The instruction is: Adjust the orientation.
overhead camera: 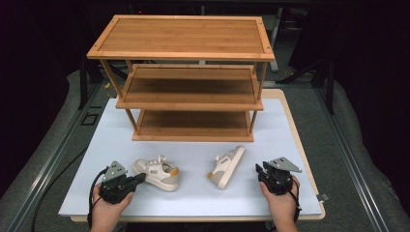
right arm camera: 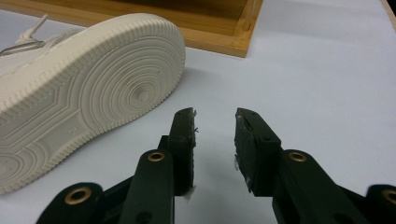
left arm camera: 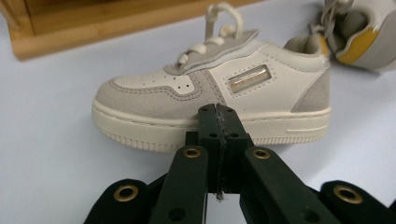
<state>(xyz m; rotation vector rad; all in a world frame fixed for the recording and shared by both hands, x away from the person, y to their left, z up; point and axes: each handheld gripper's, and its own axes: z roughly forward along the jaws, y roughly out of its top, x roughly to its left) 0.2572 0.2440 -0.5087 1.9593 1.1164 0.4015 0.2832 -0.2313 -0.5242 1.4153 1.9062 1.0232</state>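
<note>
Two small cream-and-grey sneakers lie on the white board in front of a wooden rack. The left sneaker (overhead camera: 157,173) stands upright; in the left gripper view its side (left arm camera: 154,93) faces me. My left gripper (overhead camera: 141,178) (left arm camera: 217,109) is shut with nothing in it, its tips just short of that sneaker's sole edge. The right sneaker (overhead camera: 227,166) lies on its side, and its ribbed sole (right arm camera: 93,93) is turned toward my right gripper (overhead camera: 258,170) (right arm camera: 215,116). That gripper is open and holds nothing, a little to the right of the sole.
A three-tier bamboo rack (overhead camera: 193,135) stands at the back of the white board (overhead camera: 193,200), all its shelves bare. Its bottom frame (right arm camera: 219,39) (left arm camera: 93,28) lies just beyond the sneakers. Metal rails run along both sides of the table.
</note>
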